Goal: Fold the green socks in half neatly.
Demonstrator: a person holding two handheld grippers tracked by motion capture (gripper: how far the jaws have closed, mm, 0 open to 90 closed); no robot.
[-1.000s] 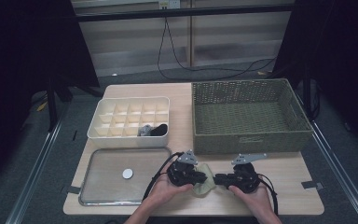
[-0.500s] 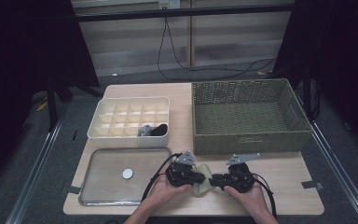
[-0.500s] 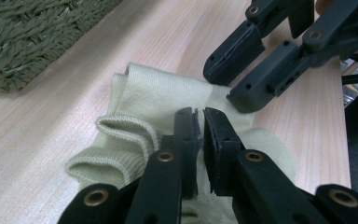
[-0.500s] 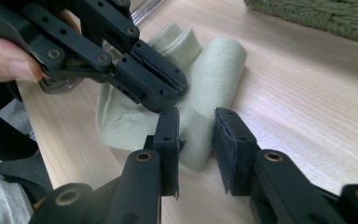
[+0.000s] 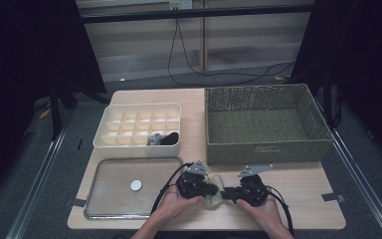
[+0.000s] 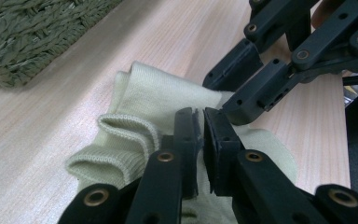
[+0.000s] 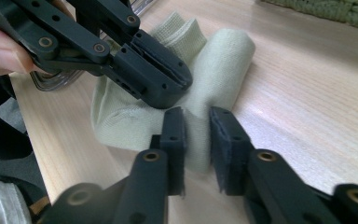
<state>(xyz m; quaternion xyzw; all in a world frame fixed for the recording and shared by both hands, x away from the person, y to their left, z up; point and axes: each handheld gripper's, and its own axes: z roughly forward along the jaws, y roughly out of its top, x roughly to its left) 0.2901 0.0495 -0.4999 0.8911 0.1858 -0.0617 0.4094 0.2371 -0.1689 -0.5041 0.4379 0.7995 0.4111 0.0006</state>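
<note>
A pale cream-green sock [image 5: 213, 199] lies bunched on the wooden table near its front edge, between both hands. In the left gripper view, my left gripper [image 6: 200, 116] is shut on a thin layer of the sock [image 6: 149, 98], whose ribbed cuff curls to the left. The right gripper [image 7: 198, 116] pinches a fold of the sock [image 7: 223, 56] between its pads. From above, the left gripper [image 5: 211, 189] and right gripper [image 5: 229, 193] point at each other, tips almost touching over the sock.
A woven green basket [image 5: 263, 149] stands at the back right. A white divider box [image 5: 104, 142] at the back left holds dark items [image 5: 169, 138] in one compartment. A metal tray [image 5: 109, 174] at front left carries a small white disc [image 5: 136, 185].
The right hand has slid left, bringing the two grippers tip to tip. The sock between them is more bunched than before.
</note>
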